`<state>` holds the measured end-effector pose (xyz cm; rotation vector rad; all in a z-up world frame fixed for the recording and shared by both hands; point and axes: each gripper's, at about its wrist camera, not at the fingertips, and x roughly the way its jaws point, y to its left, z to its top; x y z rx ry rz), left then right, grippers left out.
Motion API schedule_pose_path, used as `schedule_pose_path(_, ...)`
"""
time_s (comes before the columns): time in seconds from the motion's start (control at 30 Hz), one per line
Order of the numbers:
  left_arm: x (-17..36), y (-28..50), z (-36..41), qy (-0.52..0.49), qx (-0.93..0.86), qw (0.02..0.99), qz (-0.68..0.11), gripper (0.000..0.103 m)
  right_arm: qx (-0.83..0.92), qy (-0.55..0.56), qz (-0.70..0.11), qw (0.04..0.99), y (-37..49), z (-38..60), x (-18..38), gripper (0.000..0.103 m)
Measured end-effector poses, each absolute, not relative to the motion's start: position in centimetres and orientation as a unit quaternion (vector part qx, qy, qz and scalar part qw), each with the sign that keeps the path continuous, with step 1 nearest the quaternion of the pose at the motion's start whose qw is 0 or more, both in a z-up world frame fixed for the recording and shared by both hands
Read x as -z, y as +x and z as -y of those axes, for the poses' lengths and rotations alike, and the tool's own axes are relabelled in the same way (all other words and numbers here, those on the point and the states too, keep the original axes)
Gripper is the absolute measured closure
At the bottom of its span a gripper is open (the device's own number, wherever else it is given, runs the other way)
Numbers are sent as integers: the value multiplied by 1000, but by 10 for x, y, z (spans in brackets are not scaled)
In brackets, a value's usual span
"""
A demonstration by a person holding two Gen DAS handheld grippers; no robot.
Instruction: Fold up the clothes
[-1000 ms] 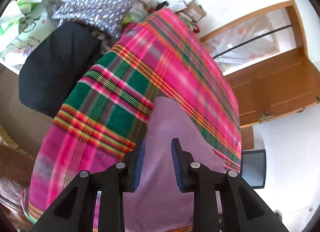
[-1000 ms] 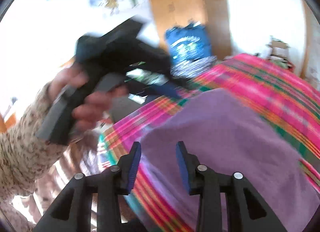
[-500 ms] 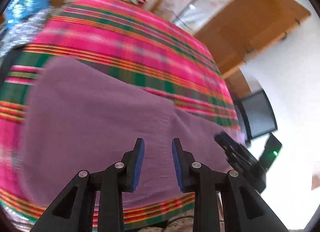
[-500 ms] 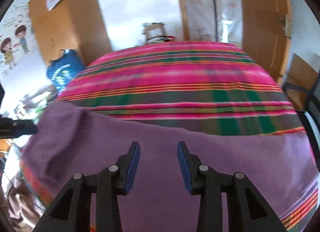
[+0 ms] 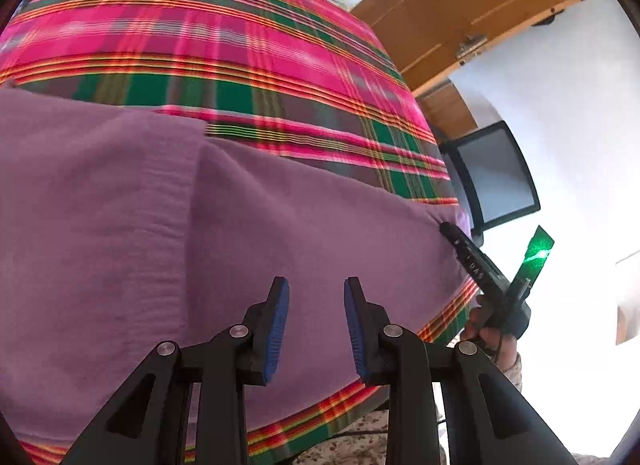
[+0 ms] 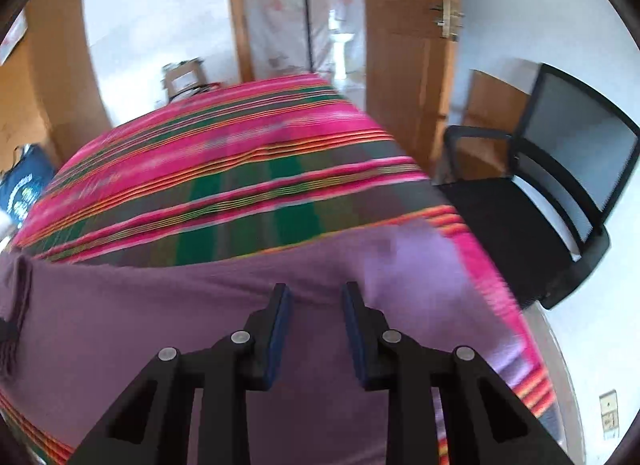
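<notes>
Both tongs are now swinging round to face the purple garment (image 5: 280, 233) squarely; a second ago the left view was looking along the plaid cloth (image 5: 224, 45) toward a heap of other clothes, and the right view was catching the person's hand with the other tool against the wall. Left tongs (image 5: 316, 297) are hovering over the garment's near portion, jaws parted and empty, no fabric between the blue pads (image 5: 278, 325). Right tongs (image 6: 316, 301) are closing at this moment above the garment (image 6: 200, 325), with nothing pinched between them as far as the blurred frame shows. In the left view the right tool's tip (image 5: 460, 241) is sitting at the garment's far right edge, held by the person's hand (image 5: 486, 325).

The garment is lying spread and mostly flat on the plaid-covered counter, with one raised crease (image 5: 196, 201) running across it. Judging from this, the approach is finishing and a grasp on an edge is about to begin; no fold appears made yet. Compared with half a second ago, the right view is turning further toward the chair (image 6: 560, 193), bringing the garment's right end under its jaws.
</notes>
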<state>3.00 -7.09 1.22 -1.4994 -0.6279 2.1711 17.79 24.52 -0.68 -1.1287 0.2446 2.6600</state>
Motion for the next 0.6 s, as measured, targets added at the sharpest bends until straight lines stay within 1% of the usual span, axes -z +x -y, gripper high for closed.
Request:
schedule_pose_path(0.03,-10,29,68,-543,-780,215,227,74,-911,-384,-84,122,176,-249,10,80)
schedule_pose_path(0.07,-8,27,64,-545,-778,217,226,74,-911,-382,-82,132,177,-253,10,72)
schedule_pose_path(0.1,-6,26,61,-548,-775,219,226,74,-910,-378,-76,150,180,-259,9,69)
schedule_pose_path(0.13,-4,24,58,-550,-773,220,226,74,-912,-370,-76,159,184,-265,7,68)
schedule_pose_path(0.23,2,21,49,-555,-773,216,217,74,-923,-344,-107,137,192,-284,-5,64)
schedule_pose_path(0.43,4,22,30,-547,-786,224,181,74,-911,-385,-54,139,165,-297,1,64)
schedule_pose_path(0.5,4,21,28,-546,-788,223,178,74,-908,-396,-55,129,155,-301,6,64)
schedule_pose_path(0.6,4,20,28,-548,-786,222,180,74,-907,-397,-80,114,146,-309,10,64)
